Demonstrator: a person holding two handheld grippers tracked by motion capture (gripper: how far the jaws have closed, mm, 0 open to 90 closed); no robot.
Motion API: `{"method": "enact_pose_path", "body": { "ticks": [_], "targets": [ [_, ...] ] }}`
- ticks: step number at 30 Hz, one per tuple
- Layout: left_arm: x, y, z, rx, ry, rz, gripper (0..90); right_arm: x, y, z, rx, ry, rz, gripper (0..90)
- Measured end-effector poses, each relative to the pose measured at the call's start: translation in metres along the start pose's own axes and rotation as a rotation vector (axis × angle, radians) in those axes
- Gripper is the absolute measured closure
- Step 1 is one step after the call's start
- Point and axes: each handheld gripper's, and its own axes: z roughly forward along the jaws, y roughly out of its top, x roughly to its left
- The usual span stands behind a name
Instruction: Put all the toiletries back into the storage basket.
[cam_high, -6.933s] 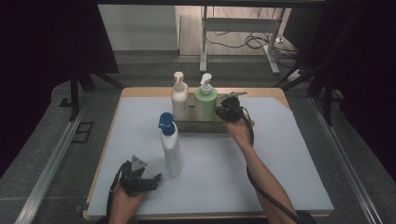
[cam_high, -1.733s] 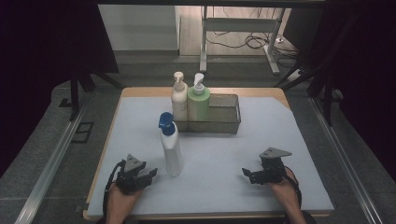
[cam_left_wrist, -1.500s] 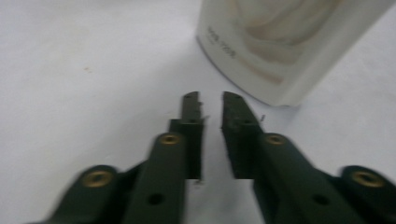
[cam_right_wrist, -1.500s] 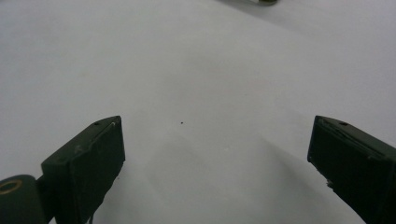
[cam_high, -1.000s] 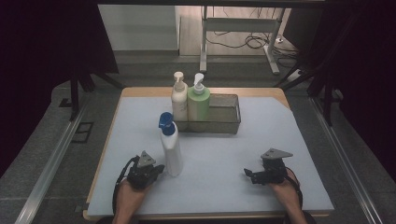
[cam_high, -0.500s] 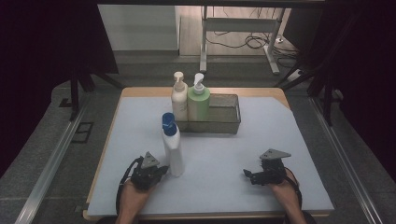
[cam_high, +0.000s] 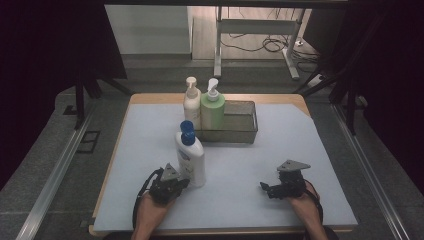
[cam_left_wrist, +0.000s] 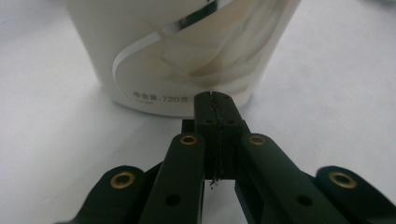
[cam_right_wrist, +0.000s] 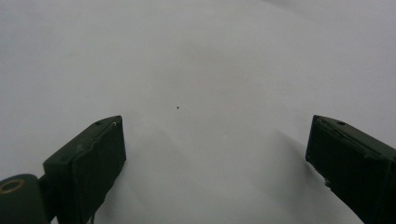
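White bottle (cam_high: 190, 159) meets the left gripper's (cam_left_wrist: 215, 100) closed jaws; right gripper (cam_right_wrist: 215, 154) gapes over bare mat (cam_high: 235, 165).

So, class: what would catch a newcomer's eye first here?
The white bottle with a blue cap stands upright near the table's front left, with the shut left gripper right at its base. Behind it, a cream pump bottle and a green pump bottle stand in a metal basket.
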Motion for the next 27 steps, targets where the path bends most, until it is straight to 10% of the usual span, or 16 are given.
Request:
{"method": "enact_pose_path", "body": {
  "ticks": [14, 27],
  "targets": [
    [-0.007, 0.003, 0.002, -0.009, -0.007, 0.022, 86.4, -0.001, -0.001, -0.002, -0.002, -0.003, 0.001, 4.7],
    [0.003, -0.015, -0.012, -0.012, 0.093, -0.021, 49.3, 0.005, 0.007, -0.011, -0.083, 0.058, 0.018, 1.1]
  ]
}}
